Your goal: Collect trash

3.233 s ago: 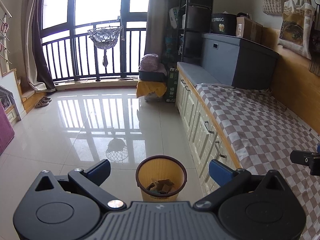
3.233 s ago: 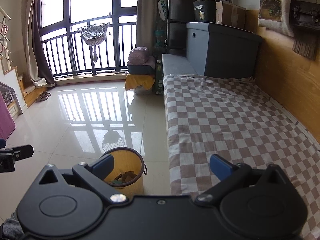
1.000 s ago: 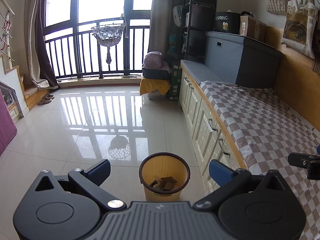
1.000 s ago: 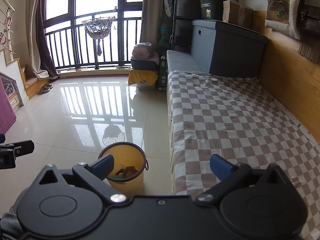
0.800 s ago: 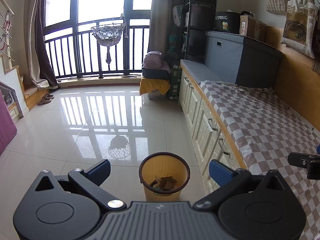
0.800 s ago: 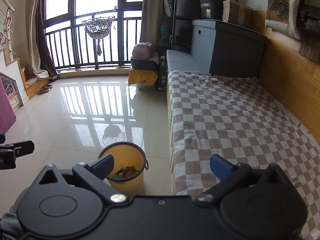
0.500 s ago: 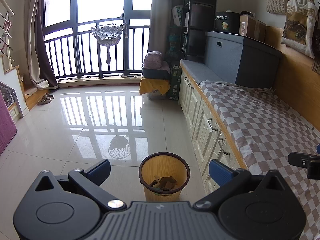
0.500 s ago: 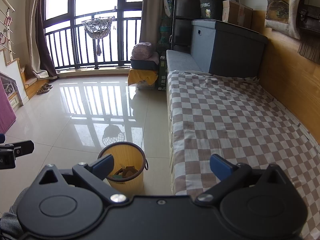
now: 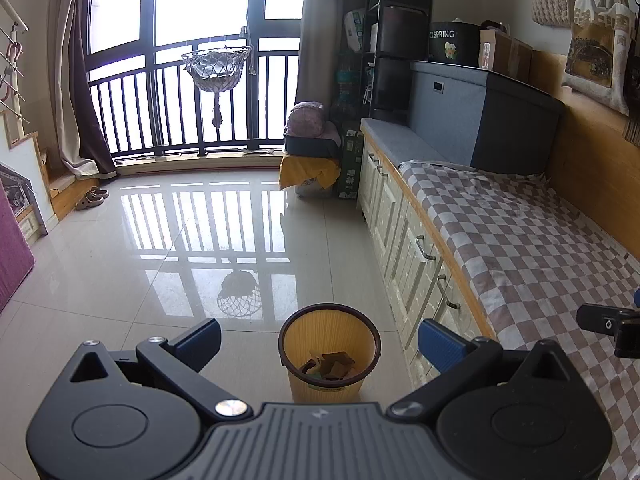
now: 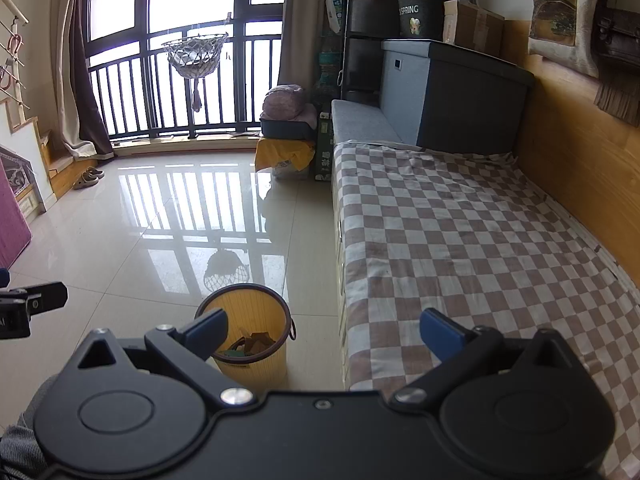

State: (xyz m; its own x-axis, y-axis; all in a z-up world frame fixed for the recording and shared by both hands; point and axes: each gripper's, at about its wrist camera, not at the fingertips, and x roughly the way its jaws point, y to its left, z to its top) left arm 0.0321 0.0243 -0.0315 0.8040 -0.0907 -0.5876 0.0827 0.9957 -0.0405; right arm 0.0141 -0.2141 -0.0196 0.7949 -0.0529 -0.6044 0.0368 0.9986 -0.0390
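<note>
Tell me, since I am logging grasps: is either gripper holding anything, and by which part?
Nothing is held. The left gripper and the right gripper are both open and empty; the trash lies in the bin.

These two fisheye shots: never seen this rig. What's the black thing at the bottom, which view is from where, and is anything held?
No robot here: a person carries a handheld claw in each hand, each with a camera looking forward along its two blue-tipped fingers. The black body filling the bottom of each picture is that claw. The left claw is open and empty; so is the right claw. Each also glimpses the other at the frame edge. On the tiled floor, beside the checkered bed, stands a yellow wastebasket with scraps of trash inside. Nothing is held.
</note>
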